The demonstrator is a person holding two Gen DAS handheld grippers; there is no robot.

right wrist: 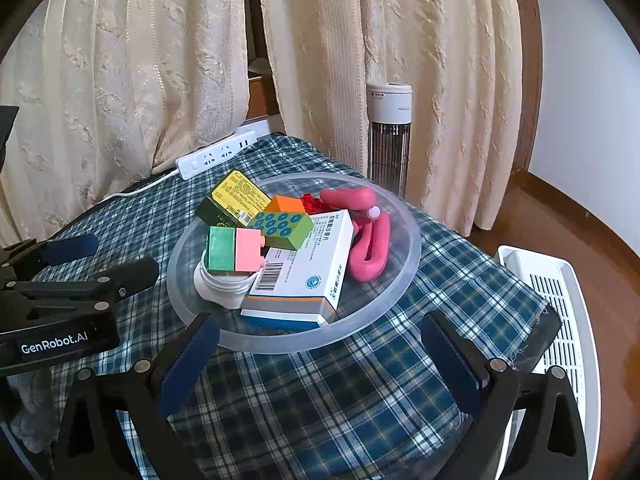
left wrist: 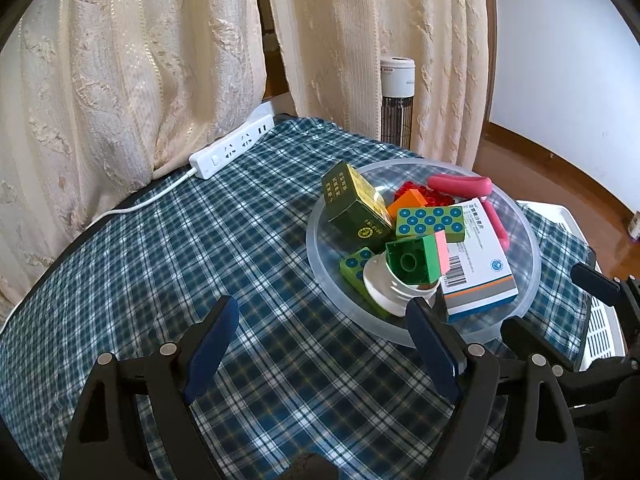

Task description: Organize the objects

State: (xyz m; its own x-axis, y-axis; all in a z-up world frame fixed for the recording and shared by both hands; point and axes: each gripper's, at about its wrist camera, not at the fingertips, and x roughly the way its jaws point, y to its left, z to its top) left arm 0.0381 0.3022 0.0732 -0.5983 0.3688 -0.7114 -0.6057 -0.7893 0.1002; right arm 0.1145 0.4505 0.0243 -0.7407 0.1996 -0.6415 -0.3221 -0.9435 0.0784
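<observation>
Clear plastic bowl, centre of the right wrist frame, on a blue plaid tablecloth. Contents: white medicine box with barcode and Chinese print too small to read; dark green box with yellow label, print unreadable; green block with blue dots; green-and-pink block resting on a white jar; orange block; pink hand grip.

White power strip, upper left, beside cream curtains.

Left gripper: fingers wide apart, empty; body reads "GenRobot.AI".

Right gripper: fingers wide apart, empty, just before the bowl.
</observation>
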